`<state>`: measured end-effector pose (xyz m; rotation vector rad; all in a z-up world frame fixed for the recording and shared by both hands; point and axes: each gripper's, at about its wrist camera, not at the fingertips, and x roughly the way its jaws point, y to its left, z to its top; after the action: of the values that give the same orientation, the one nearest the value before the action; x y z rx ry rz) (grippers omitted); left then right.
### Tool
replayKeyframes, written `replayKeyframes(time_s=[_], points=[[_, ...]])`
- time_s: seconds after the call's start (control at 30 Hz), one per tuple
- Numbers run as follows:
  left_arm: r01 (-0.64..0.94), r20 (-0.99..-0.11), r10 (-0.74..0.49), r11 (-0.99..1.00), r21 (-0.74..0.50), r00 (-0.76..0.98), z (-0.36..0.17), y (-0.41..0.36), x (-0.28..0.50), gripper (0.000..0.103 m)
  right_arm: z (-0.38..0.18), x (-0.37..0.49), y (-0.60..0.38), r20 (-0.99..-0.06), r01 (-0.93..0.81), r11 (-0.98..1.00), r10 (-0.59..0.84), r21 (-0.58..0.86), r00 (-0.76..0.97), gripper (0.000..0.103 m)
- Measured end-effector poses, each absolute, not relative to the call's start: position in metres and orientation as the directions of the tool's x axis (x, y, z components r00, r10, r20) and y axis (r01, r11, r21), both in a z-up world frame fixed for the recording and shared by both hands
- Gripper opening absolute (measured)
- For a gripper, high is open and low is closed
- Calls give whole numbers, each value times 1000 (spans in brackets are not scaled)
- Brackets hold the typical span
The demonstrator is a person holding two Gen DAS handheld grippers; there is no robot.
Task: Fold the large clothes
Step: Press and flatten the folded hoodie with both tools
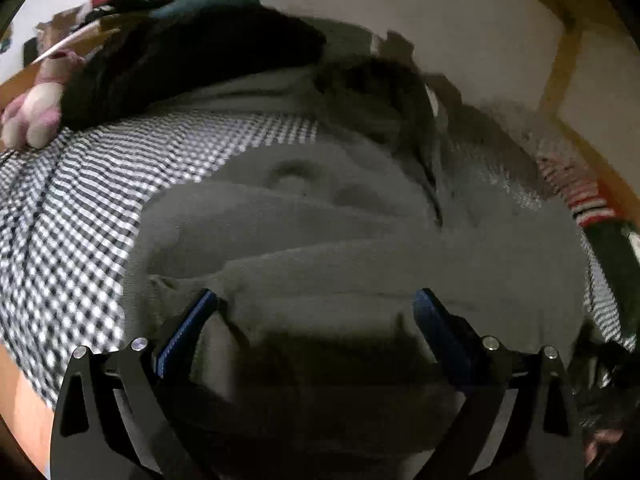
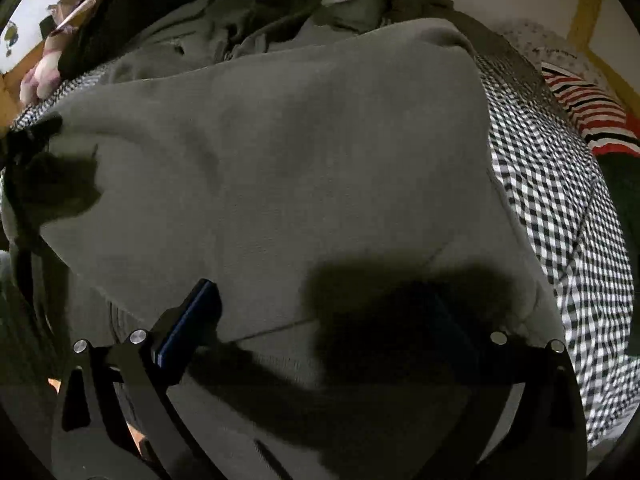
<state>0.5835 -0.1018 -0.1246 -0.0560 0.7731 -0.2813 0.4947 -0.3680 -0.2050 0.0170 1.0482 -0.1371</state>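
Observation:
A large grey sweatshirt (image 1: 304,216) lies rumpled on a black-and-white checked bedcover (image 1: 72,216). My left gripper (image 1: 316,300) is open just above its creased fabric, with nothing between the blue pads. In the right wrist view the same grey sweatshirt (image 2: 280,152) spreads flatter, a seam running across near the bottom. My right gripper (image 2: 324,300) is open over that part of the cloth; its right finger is lost in dark shadow. The other gripper shows as a dark shape (image 2: 28,148) at the garment's left edge.
A pile of dark clothes (image 1: 192,52) sits at the back, with a pink and white soft toy (image 1: 36,116) to its left. A red, white and black striped garment (image 2: 584,116) lies at the right. Checked bedcover (image 2: 560,208) shows right of the sweatshirt. A pale wall with wooden trim (image 1: 560,56) stands behind.

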Motion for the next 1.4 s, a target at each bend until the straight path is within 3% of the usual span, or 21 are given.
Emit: replayKeyframes(time_s=[0.13, 0.2, 0.27, 0.4, 0.57, 0.73, 0.9, 1.17, 1.4], points=[[319, -611, -329, 939, -130, 720, -103, -130, 563, 96, -167, 492, -360, -785, 129, 991, -95, -19, 613, 99], [326, -639, -280, 944, -48, 716, -111, -154, 568, 96, -160, 506, -364, -763, 159, 987, -115, -15, 636, 99], [280, -683, -197, 960, 11, 703, -130, -163, 586, 96, -173, 538, -377, -802, 197, 980, -117, 0, 586, 99], [181, -773, -102, 983, 16, 627, -168, -145, 616, 96, -212, 574, -387, -883, 196, 980, -112, -23, 457, 100], [218, -751, -60, 969, 114, 658, -182, -152, 614, 97, -217, 580, -390, -880, 181, 984, -85, 1, 467, 101], [220, -752, -66, 970, 107, 655, -183, -149, 615, 97, -190, 553, -381, -863, 160, 986, -47, 39, 503, 100], [211, -731, -49, 969, 131, 681, -185, -151, 618, 98, -213, 540, -349, -868, 57, 992, -127, -114, 480, 100], [221, -723, -62, 967, 127, 688, -183, -150, 616, 98, -218, 541, -363, -854, 68, 997, -70, -41, 515, 100], [291, -695, -227, 956, -27, 682, -128, -128, 617, 98, -161, 553, -371, -775, 56, 985, 93, 163, 625, 100]])
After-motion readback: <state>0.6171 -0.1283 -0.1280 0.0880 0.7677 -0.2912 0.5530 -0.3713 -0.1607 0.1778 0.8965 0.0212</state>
